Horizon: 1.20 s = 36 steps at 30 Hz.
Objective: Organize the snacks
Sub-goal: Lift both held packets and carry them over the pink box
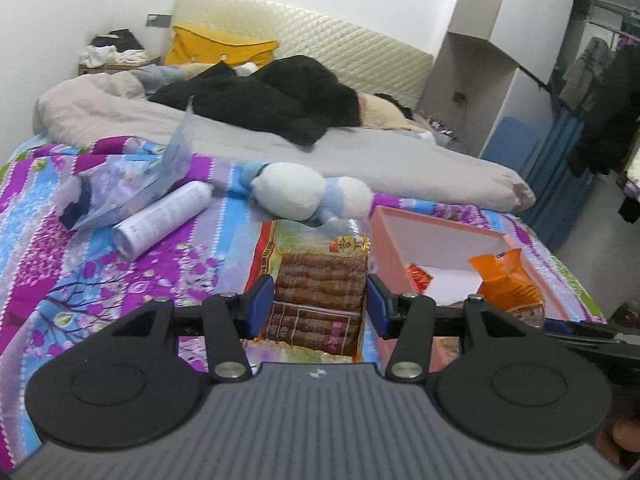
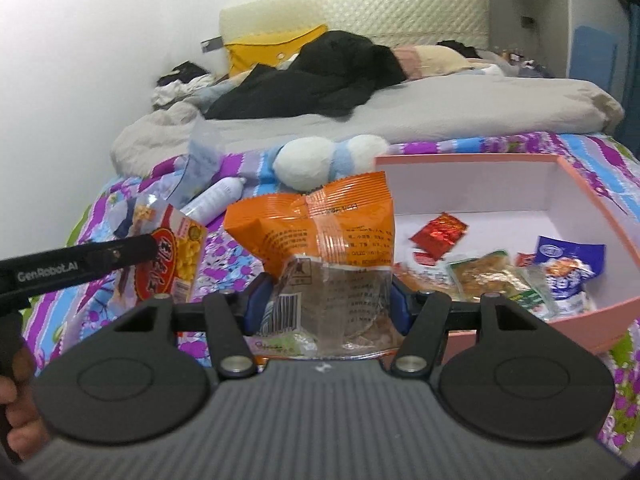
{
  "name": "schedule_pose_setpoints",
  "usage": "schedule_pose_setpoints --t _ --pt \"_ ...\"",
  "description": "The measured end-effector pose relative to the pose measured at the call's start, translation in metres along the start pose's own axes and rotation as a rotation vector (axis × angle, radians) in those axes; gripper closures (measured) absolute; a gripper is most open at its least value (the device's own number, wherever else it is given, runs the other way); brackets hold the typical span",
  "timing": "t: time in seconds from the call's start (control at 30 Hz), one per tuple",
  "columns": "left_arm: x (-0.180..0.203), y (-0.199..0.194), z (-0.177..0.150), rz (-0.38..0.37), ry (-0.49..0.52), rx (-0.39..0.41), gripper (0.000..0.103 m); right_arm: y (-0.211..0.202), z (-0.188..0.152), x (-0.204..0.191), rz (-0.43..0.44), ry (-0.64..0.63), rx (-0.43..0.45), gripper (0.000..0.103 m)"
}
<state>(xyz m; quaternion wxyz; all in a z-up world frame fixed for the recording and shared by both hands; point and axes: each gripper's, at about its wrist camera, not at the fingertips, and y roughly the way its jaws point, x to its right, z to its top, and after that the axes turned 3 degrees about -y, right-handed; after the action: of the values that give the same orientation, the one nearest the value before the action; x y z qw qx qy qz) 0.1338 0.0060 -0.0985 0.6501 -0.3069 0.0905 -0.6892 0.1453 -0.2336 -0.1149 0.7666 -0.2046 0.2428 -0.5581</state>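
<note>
Left claw's snack pack (image 1: 320,288): lower end hidden behind claw body at 6 o'clock, print too blurred to read. Orange packet (image 2: 324,220): bottom tucked behind right claw body, small text unreadable. Pink box (image 2: 592,184): near wall partly hidden by linkage at 4 o'clock. Hand (image 2: 18,408) cut off by frame edge at 8 o'clock. Black clothing (image 1: 272,96) on bed motion-blurred.
</note>
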Motion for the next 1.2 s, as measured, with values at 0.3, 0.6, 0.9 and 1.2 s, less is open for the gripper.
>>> schedule_pose_setpoints --t 0.3,0.6,0.9,1.2 --pt "0.049 0.015 0.012 -0.126 0.016 -0.029 0.058 -0.026 0.004 0.036 -0.077 0.030 0.029 0.041" --pt "0.088 0.068 -0.003 -0.212 0.023 -0.100 0.071 -0.018 -0.008 0.083 -0.143 0.078 -0.007 0.041" --pt "0.033 0.095 -0.023 -0.105 -0.050 -0.145 0.070 0.006 -0.023 0.108 -0.143 0.121 -0.047 0.041" --pt "-0.013 0.102 -0.063 -0.047 0.064 -0.263 0.020 0.015 -0.037 0.099 -0.103 0.122 -0.065 0.041"
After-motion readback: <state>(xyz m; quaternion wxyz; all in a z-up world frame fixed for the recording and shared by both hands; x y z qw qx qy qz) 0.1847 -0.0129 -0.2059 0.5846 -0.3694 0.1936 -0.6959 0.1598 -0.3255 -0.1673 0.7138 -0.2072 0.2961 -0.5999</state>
